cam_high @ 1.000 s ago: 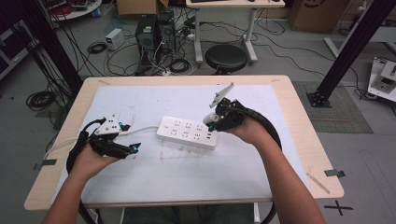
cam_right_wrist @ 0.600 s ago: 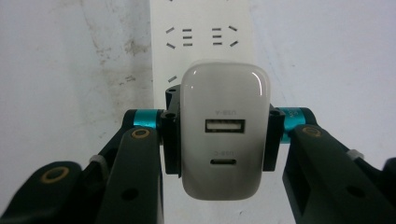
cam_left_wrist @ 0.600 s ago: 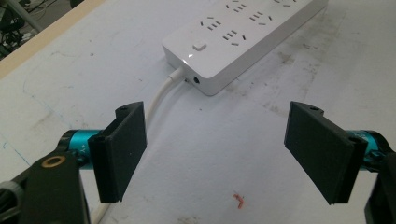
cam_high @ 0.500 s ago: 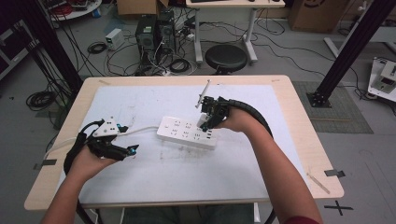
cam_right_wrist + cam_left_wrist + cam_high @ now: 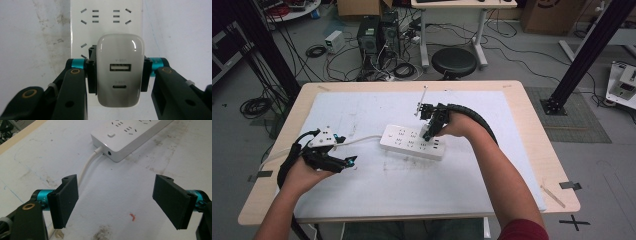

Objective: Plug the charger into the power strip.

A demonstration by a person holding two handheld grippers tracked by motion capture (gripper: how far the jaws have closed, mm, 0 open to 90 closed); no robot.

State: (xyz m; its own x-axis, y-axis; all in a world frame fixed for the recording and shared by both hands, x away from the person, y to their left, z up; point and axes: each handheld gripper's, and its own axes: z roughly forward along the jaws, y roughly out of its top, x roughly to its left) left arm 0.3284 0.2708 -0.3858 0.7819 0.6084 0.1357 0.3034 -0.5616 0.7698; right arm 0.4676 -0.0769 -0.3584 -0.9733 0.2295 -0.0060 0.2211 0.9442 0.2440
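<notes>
White USB charger [image 5: 120,72] clamped between right gripper [image 5: 119,75] jaws, port face toward camera, held directly over power strip [image 5: 106,22]. Strip's long axis runs straight ahead of gripper; free sockets just beyond charger. Whether prongs are seated: cannot tell. Left gripper [image 5: 120,207] wide open, empty, strip's cord end [image 5: 100,151] ahead, apart.
</notes>
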